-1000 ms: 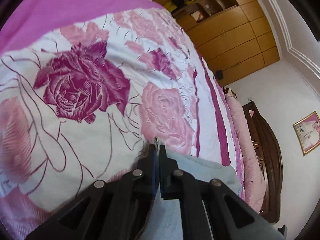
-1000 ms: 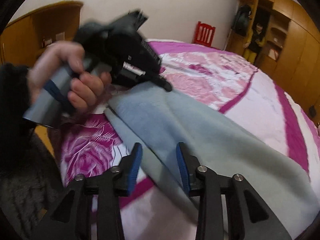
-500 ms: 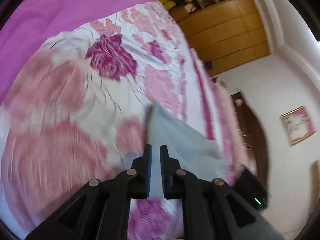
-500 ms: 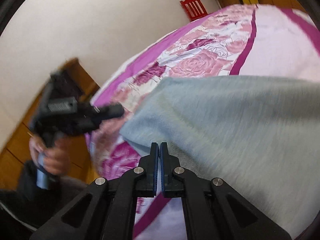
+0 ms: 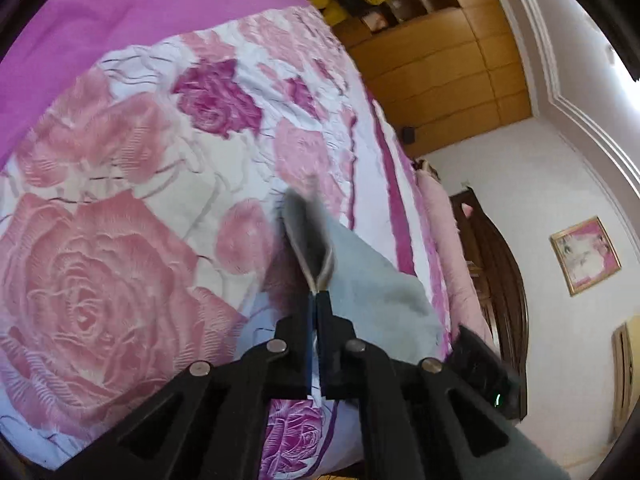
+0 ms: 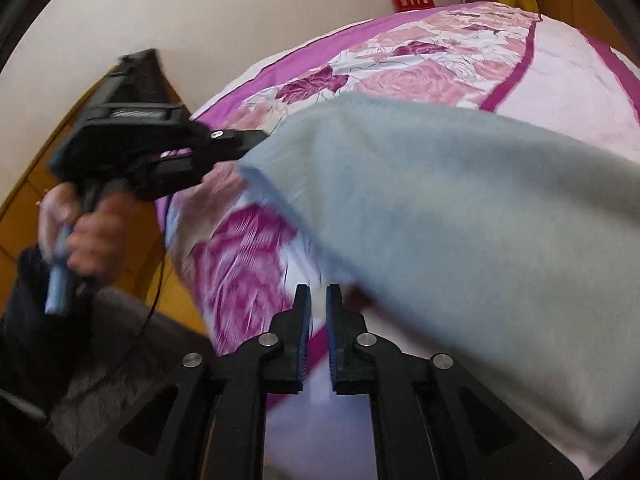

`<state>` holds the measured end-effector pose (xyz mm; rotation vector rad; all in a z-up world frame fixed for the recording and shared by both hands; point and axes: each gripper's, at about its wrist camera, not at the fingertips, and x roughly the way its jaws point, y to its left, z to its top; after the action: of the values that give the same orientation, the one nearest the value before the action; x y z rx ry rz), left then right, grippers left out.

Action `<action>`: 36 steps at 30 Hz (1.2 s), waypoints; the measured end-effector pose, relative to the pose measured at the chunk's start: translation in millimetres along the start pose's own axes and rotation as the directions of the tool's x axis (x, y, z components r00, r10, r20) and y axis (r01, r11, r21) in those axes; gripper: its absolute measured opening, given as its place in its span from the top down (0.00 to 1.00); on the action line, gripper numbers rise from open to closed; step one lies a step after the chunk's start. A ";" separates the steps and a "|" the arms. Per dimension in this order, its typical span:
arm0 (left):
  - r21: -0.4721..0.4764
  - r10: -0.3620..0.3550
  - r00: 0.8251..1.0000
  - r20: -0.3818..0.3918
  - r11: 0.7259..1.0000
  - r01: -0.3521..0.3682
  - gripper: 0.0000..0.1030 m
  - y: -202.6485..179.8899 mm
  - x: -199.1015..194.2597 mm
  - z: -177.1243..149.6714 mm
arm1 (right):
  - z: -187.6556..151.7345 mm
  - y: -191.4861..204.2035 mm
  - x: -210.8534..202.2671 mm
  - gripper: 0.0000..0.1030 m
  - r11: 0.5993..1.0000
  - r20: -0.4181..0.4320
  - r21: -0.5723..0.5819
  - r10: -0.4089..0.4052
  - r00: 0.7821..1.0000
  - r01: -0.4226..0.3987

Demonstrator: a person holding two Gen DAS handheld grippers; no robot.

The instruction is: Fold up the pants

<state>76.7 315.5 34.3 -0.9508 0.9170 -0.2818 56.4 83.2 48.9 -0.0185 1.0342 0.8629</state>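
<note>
Left claw (image 5: 317, 300): fingers together, clamped on a corner of the pants (image 5: 372, 280). The pinched edge stands up past the fingertips as a folded lip, blurred. The rest of the pale grey-blue fabric trails back to the right over the bed (image 5: 120, 208).

Right claw (image 6: 318, 300): fingers slightly apart, a narrow gap between the blue pads (image 6: 305, 320); nothing seen between them. The lower edge of the pants (image 6: 460, 208) hangs just above and to the right of the fingertips; contact cannot be told because of blur.

Right wrist view: the pants lie spread across the near part of the bed (image 6: 580, 64), one corner lifted at the left where the left claw (image 6: 256, 138) grips it. The person's hand (image 6: 90, 236) holds that tool's handle.

Bed cover: white with pink and magenta roses and purple borders.

Writing: a small label on the left tool's body, too blurred to read. A framed picture (image 5: 586, 254) hangs on the wall; no text legible.
</note>
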 end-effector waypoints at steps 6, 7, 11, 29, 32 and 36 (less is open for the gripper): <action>-0.013 0.106 0.994 -0.009 0.994 -0.106 0.98 0.4 2.5 -2.0 | -62.1 -50.2 -84.6 0.69 0.981 0.066 0.181 -0.088 0.994 0.074; 0.001 0.157 0.987 -0.026 0.988 -0.157 0.98 -1.5 6.1 -3.1 | -76.4 -68.3 -105.1 0.65 0.959 0.098 0.267 -0.127 0.987 0.097; 0.106 0.382 0.919 0.100 0.914 -0.392 0.98 -27.8 -7.0 -10.3 | -135.5 -140.5 -182.3 0.60 0.794 0.255 0.603 -0.284 0.924 0.077; 0.835 0.321 0.942 -0.101 0.542 -0.095 0.88 -226.9 169.9 -174.0 | -237.7 -277.5 -270.7 0.59 0.410 0.395 0.895 -0.549 0.736 -0.174; 0.859 0.360 0.929 -0.082 0.499 -0.117 0.88 -231.5 182.1 -187.8 | -241.7 -291.6 -278.1 0.69 0.403 0.422 0.891 -0.557 0.715 -0.211; 0.887 0.399 0.917 -0.026 0.431 -0.163 0.88 -228.8 194.8 -194.2 | -244.5 -296.5 -282.7 0.92 0.401 0.430 0.888 -0.558 0.710 -0.223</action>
<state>82.6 -41.2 61.1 0.2372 0.9571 -0.5157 -0.1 -389.6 20.7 1.0779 0.6176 -0.0834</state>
